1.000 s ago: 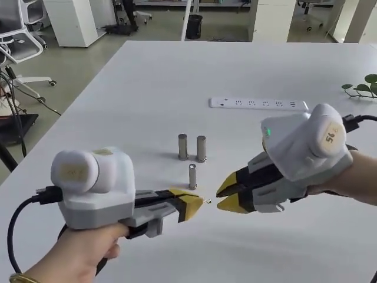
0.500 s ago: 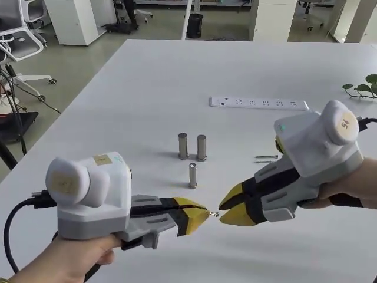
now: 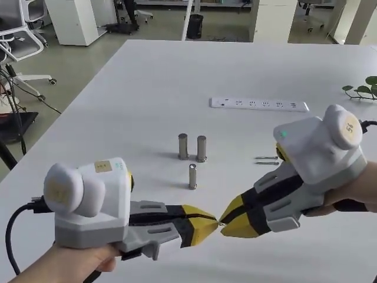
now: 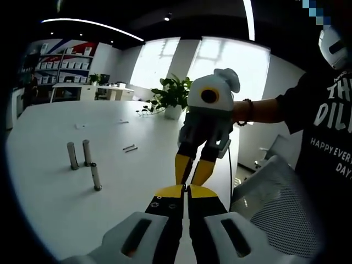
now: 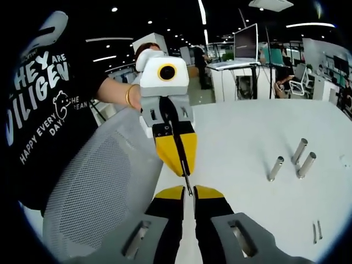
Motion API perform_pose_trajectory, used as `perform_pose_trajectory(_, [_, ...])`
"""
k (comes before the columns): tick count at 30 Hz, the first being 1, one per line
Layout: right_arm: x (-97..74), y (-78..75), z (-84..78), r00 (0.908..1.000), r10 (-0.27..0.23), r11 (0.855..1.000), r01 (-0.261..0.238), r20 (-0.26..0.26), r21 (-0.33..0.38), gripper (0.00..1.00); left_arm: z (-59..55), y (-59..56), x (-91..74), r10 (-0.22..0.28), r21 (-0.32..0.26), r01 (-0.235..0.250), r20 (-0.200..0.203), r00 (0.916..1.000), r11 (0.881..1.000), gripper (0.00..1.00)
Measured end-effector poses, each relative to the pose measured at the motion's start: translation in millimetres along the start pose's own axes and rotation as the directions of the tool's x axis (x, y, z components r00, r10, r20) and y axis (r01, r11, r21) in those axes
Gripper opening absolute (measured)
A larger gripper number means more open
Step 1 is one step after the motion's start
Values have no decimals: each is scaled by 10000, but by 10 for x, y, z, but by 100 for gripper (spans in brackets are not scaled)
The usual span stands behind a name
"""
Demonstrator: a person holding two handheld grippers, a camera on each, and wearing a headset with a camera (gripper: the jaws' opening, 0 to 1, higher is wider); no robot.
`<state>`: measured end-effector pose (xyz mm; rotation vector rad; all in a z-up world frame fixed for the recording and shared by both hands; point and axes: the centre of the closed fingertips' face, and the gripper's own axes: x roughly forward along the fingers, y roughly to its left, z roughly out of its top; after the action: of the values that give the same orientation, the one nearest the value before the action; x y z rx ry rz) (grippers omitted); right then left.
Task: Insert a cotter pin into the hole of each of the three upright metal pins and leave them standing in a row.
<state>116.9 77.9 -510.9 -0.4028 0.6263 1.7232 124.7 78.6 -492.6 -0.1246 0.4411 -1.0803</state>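
Silvery, thin cotter pin (image 5: pixel 187 184) juts from the pinching left gripper (image 3: pixel 212 223); right gripper (image 3: pixel 226 226) touches it, clamping unclear.

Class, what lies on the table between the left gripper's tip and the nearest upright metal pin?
Nothing: the head view shows bare table between the left gripper and that metal pin.

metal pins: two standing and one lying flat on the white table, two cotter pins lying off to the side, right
No: all three metal pins stand upright, none lies flat; the head view shows it. The rest holds: white table, two cotter pins lying off to the side.
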Motion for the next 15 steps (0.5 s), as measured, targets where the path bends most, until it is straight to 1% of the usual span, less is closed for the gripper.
perform_pose_trajectory(2, [-1, -2, -9, 10000, 29, 10000, -29, -52, -62, 0, 9, -16, -6, -71, -14, 71, 94, 9999, 10000, 0])
perform_pose_trajectory(6, [4, 29, -19, 9998, 169, 9997, -172, -145, -189, 0, -7, -40, -10, -182, 33, 182, 39, 9998, 9998, 0])
perform_pose_trajectory(9, [11, 60, -18, 9995, 178, 9996, -184, -256, -227, 0, -16, -47, -9, -207, 126, 206, 29, 9998, 9997, 0])
perform_pose_trajectory(12, [9, 85, -16, 9992, 165, 9991, -180, -365, -388, 0, -17, -61, -6, -224, 547, 223, 10, 9997, 9983, 0])
perform_pose_trajectory(15, [3, 94, -20, 9984, 118, 9983, -150, -555, -567, 0, -19, -63, -1, -213, 658, 214, -24, 9998, 9976, 0])
